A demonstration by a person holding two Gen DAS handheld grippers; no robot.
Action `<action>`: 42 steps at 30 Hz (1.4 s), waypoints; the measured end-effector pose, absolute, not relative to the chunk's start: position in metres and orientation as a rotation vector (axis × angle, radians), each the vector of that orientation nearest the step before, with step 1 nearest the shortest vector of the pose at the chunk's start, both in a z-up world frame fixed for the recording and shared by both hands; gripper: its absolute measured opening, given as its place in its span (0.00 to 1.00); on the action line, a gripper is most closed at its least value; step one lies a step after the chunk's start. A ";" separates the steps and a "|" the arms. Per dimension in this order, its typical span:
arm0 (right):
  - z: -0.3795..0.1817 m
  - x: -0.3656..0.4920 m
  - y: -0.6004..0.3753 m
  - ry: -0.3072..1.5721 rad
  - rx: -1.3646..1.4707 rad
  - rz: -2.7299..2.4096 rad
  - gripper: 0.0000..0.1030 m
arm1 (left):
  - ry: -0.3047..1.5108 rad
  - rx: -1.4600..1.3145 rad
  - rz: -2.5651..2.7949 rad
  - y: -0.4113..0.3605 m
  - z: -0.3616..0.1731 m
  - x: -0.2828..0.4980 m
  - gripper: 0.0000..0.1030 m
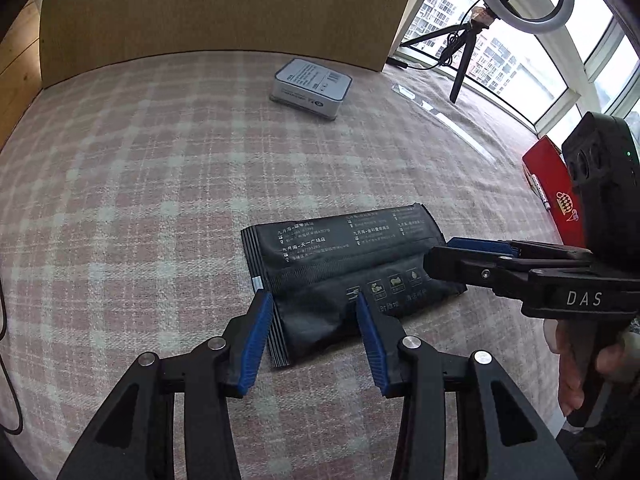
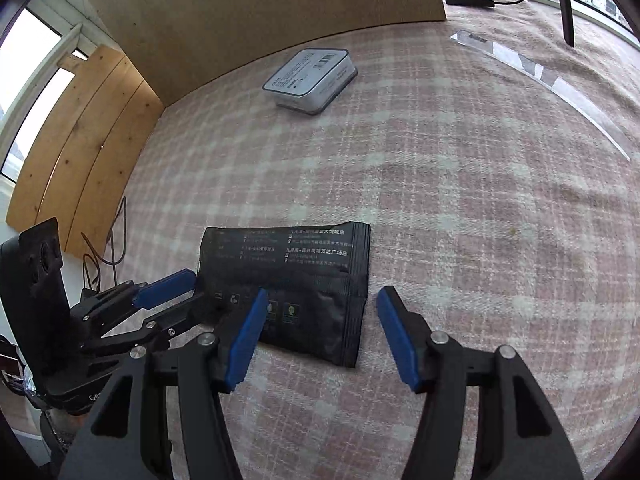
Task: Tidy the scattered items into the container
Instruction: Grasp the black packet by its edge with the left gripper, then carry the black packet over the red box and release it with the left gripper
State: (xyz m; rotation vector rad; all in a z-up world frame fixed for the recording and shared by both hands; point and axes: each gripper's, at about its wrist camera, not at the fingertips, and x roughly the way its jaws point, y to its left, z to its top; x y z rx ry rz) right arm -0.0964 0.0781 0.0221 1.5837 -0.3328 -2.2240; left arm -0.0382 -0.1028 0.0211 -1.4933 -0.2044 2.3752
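Note:
A black foil pouch (image 1: 344, 256) (image 2: 304, 264) with small pale print lies flat on the pink plaid cloth. My left gripper (image 1: 312, 298) is open just over the pouch's left end, one blue pad at the crimped seam, the other over the pouch's middle. My right gripper (image 2: 323, 294) is open over the right end, one pad above the pouch and the other past its right edge. Each gripper also shows in the other's view: the right gripper (image 1: 444, 254) and the left gripper (image 2: 196, 290). Neither presses on the pouch. A white flat box (image 1: 312, 88) (image 2: 310, 78) lies farther back.
A tall brown cardboard wall (image 1: 220, 12) (image 2: 260, 12) stands behind the cloth. A clear ruler (image 2: 552, 80) lies at the back right, a red box (image 1: 554, 196) at the right edge. A ring light on a tripod (image 1: 464, 68) stands by the window. Wooden boards (image 2: 84, 140) and cables (image 2: 108, 248) are at the left.

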 end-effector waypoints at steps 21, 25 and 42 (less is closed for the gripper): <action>0.030 -0.096 0.100 -0.748 1.563 -2.049 0.13 | 0.064 -1.344 2.405 -0.073 0.026 -0.009 0.51; 0.042 -0.094 0.098 -0.771 1.560 -2.023 0.12 | 0.146 -1.320 2.492 -0.067 0.022 -0.011 0.39; 0.117 -0.059 0.131 -0.745 1.347 -2.144 0.11 | 0.233 -1.147 2.548 -0.031 0.092 0.004 0.23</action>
